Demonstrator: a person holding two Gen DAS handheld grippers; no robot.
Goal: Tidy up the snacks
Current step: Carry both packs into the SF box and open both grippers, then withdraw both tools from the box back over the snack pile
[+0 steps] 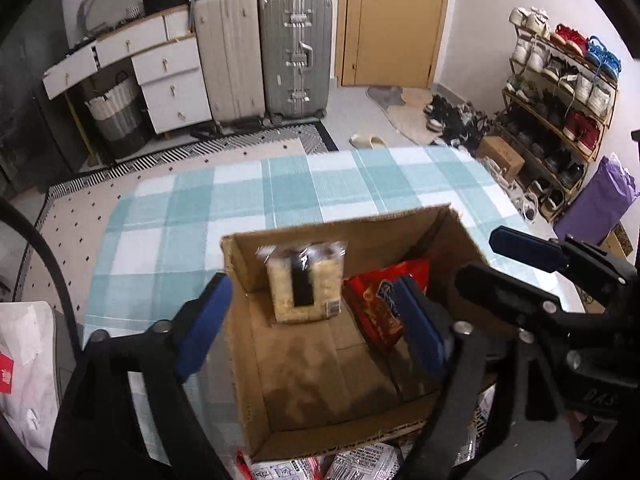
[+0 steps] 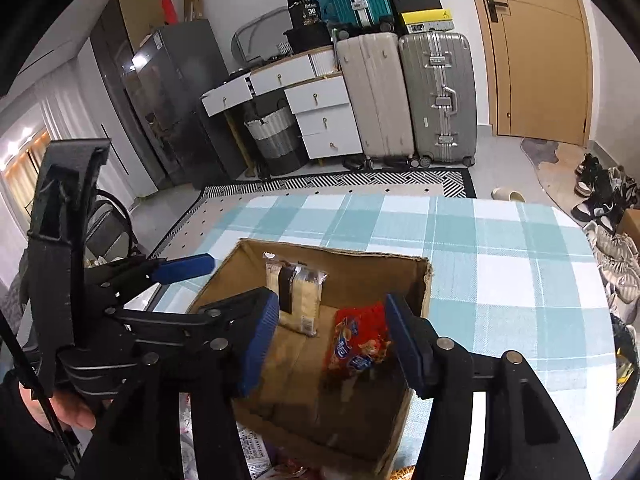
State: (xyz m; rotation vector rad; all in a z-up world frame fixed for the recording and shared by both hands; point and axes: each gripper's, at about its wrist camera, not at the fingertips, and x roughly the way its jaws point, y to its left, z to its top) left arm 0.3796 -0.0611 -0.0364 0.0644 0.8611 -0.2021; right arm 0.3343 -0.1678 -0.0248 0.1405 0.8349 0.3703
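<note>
An open cardboard box [image 1: 246, 360] [image 2: 348, 255] stands on the table with the teal checked cloth [image 1: 280, 184] [image 2: 500, 260]. Inside, a clear pack of pale crackers with a black band [image 1: 280, 288] [image 2: 308, 296] stands upright near the far wall. A red snack bag [image 1: 372, 300] [image 2: 356, 336] lies at the box's right side. My left gripper [image 1: 316, 320] [image 2: 240, 276] hangs open over the box, its pads wide of the cracker pack. My right gripper [image 2: 332, 338] [image 1: 478, 256] is open over the red bag, with its pads clear of the bag.
Several printed snack packets [image 1: 360, 464] lie by the table's near edge under the box. A hand [image 2: 60, 408] grips the left tool. Suitcases [image 1: 296, 52], a white drawer unit [image 1: 168, 80] and a shoe rack [image 1: 560, 100] stand beyond the table.
</note>
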